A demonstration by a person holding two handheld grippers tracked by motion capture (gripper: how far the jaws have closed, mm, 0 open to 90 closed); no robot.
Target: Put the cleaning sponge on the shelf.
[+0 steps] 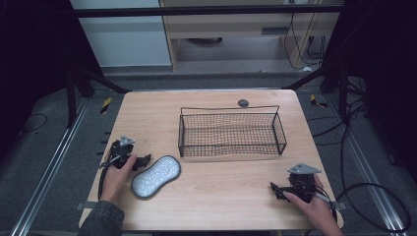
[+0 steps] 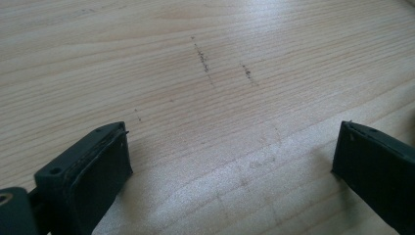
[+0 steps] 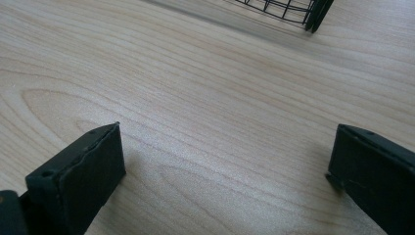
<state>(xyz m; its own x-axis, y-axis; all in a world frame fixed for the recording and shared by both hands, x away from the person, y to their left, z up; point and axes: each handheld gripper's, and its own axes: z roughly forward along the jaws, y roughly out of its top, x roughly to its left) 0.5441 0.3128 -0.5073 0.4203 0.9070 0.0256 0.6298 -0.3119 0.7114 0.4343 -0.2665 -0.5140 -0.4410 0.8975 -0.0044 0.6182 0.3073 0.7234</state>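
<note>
1. I see the black wire-mesh rectangular basket (image 1: 231, 132) standing on the far-centre part of the pale wood-grain surface (image 1: 221, 187); through its mesh I make out nothing but the wood beneath.
2. A grey, speckled, peanut-shaped flat pad (image 1: 156, 176) lies on the surface near-left of the basket, apart from it, its long axis slanting.
3. A small dark round disc (image 1: 243, 103) sits at the far edge of the surface, just behind the basket.
4. My left gripper (image 1: 142, 160) rests just left of the pad, held by the left hand (image 1: 116, 177); its own view shows the jaws spread wide over bare, faintly scratched wood, gripping nothing.
5. My right gripper (image 1: 276, 190) rests at the near-right, well apart from the basket, in the right hand (image 1: 314, 206); its view shows jaws wide apart, empty, with a basket corner (image 3: 293, 10) at the top.
</note>
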